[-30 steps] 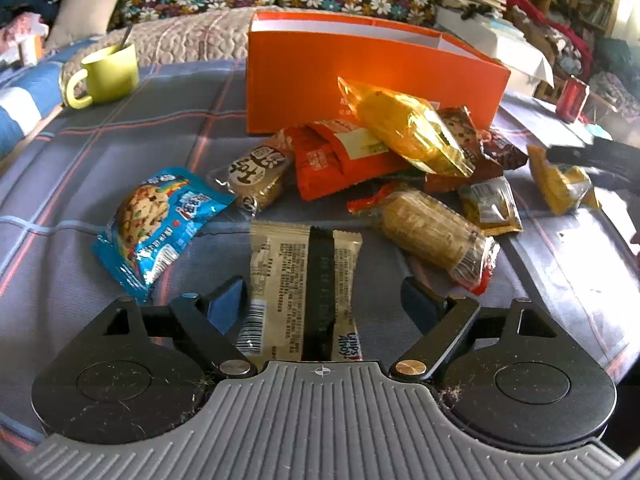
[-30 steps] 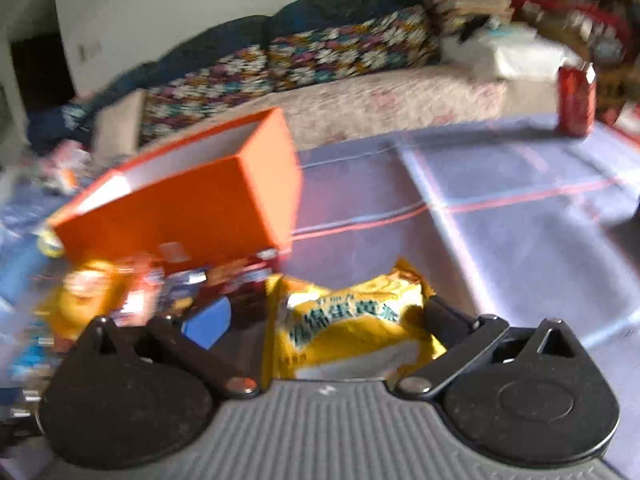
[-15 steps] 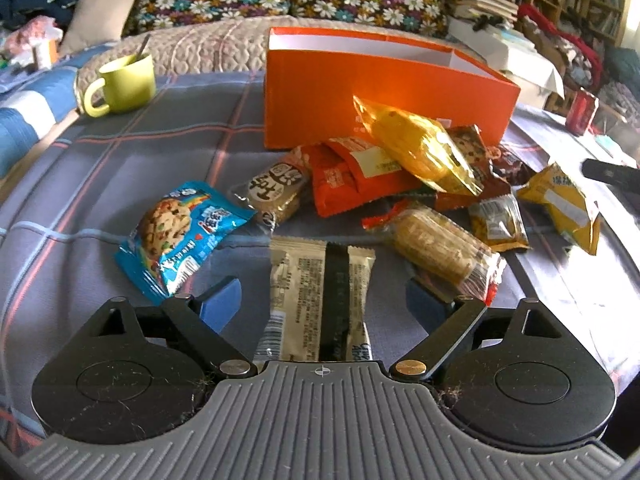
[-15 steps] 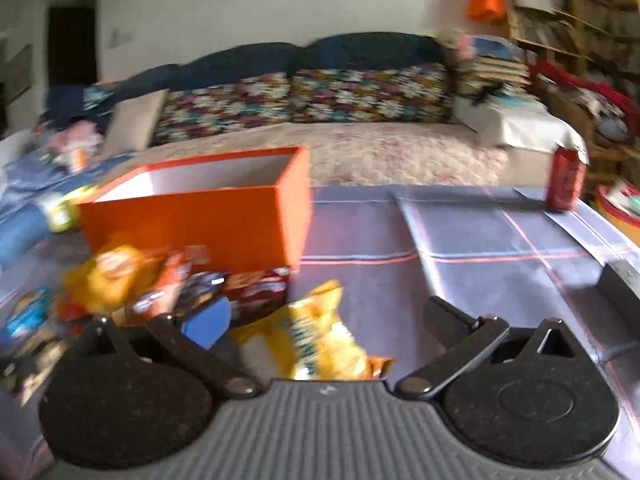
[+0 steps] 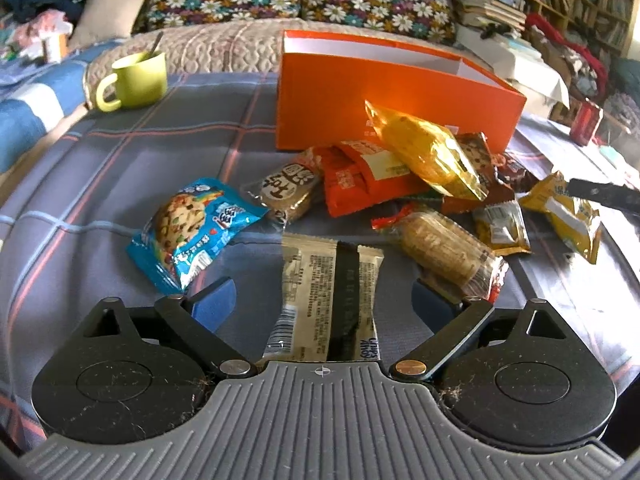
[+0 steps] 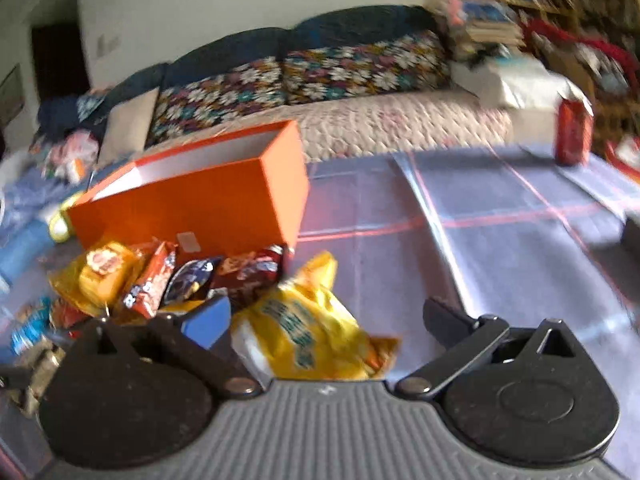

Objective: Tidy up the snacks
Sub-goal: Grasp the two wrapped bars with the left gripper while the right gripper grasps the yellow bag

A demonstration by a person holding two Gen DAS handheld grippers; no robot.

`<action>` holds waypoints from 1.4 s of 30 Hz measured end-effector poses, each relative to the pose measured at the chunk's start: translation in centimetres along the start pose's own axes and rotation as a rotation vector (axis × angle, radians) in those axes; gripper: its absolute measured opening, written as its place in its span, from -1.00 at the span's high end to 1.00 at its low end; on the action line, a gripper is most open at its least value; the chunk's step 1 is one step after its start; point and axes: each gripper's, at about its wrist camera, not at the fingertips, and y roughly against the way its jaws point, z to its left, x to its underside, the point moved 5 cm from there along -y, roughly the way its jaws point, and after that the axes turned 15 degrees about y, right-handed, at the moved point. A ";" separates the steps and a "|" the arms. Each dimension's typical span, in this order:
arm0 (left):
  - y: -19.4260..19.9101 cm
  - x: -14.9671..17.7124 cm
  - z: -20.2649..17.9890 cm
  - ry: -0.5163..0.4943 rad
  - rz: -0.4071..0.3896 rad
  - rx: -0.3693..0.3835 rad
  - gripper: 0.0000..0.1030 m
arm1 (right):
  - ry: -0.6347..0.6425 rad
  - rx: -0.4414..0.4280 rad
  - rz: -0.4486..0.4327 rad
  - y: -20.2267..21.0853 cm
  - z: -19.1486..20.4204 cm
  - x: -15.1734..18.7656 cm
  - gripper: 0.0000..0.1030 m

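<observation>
Beige snack bar [image 5: 328, 296] lying on the tabletop [image 5: 120, 168] in front of the orange box [image 5: 360, 92], between the left gripper [image 5: 324, 300] fingers, just been spreading, untouched, yellow packet [image 6: 308, 332] between the right gripper [image 6: 328, 316] fingers, released, snack pile [image 5: 400, 176] against the orange box, green mug [image 5: 136, 80] left of it

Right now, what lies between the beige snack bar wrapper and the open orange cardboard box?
In the left wrist view, between the beige snack bar wrapper and the orange cardboard box lies the red-orange snack packet, with a brown round-cookie packet beside it.
</observation>
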 end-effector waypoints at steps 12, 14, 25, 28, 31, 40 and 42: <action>0.4 0.1 0.0 -0.013 -0.018 -0.014 -0.44 | 0.028 -0.173 0.017 1.2 4.1 1.4 -0.98; 0.2 0.1 0.0 -0.007 -0.011 -0.017 -0.44 | 0.048 -0.115 0.019 1.0 4.0 1.3 -0.98; -2.6 0.6 -0.9 -0.110 -0.005 -0.090 -0.51 | 0.096 -0.032 0.130 -2.1 5.1 2.3 -0.99; -3.3 0.8 -0.7 -0.111 0.007 -0.094 -0.50 | 0.134 -0.023 0.150 -2.3 5.4 2.4 -0.99; -3.4 0.8 -0.3 -0.089 0.007 -0.076 -0.47 | 0.139 -0.041 0.173 -2.2 5.1 2.3 -0.99; -3.5 0.6 0.0 -0.086 -0.013 -0.061 -0.31 | 0.098 -0.081 0.134 -1.9 4.7 2.3 -0.96; -3.2 0.5 -0.2 -0.099 -0.025 -0.042 0.38 | 0.119 -0.067 0.131 -1.6 4.6 2.4 -0.67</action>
